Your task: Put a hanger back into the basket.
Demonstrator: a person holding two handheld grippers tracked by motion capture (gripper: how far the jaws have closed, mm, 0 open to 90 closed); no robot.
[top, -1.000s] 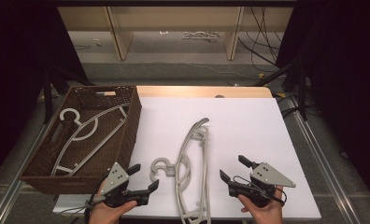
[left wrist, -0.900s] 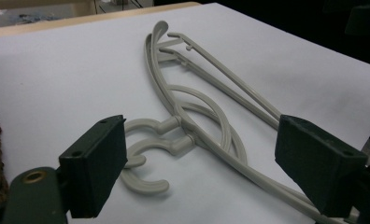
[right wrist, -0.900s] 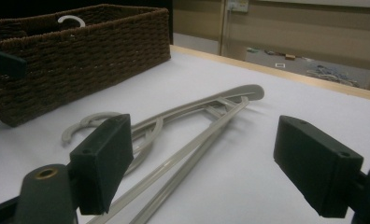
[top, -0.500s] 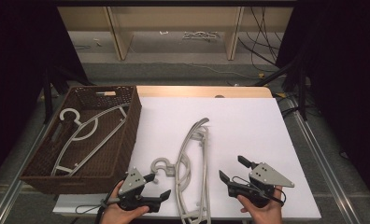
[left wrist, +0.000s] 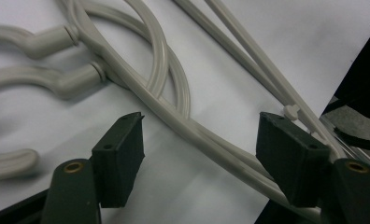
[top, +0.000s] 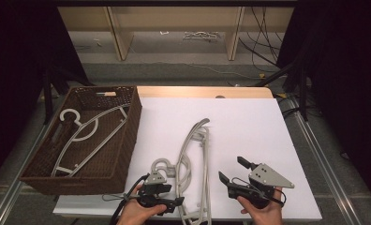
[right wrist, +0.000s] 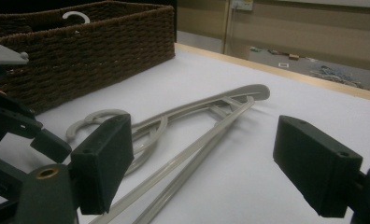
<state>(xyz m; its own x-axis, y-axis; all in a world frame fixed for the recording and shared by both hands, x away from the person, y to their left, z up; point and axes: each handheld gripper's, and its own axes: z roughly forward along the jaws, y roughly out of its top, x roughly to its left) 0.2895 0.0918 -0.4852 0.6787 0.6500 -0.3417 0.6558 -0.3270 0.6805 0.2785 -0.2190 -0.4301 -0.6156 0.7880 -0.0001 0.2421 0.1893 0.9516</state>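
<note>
Pale grey plastic hangers [top: 193, 154] lie stacked on the white table top [top: 249, 126], hooks toward the near left. My left gripper [top: 174, 195] sits low at the near edge beside the hooks. In the left gripper view its jaws [left wrist: 199, 154] straddle a hanger arm [left wrist: 206, 140]. They have just been closing, but the pads stand apart from the arm. My right gripper [top: 230, 168] hovers open to the right of the hangers, with nothing between its jaws [right wrist: 202, 163]. The hangers [right wrist: 206, 121] lie ahead of it.
A brown wicker basket [top: 133, 124] stands at the left of the table with one hanger [top: 87, 133] lying in it. The basket [right wrist: 94, 46] rises behind the left gripper [right wrist: 15, 126] in the right gripper view. Wooden shelf legs and cables lie beyond the far edge.
My left gripper has moved right and down, from beside the basket's near corner to the hangers' hooks, and its jaws have narrowed. The right gripper has stayed put.
</note>
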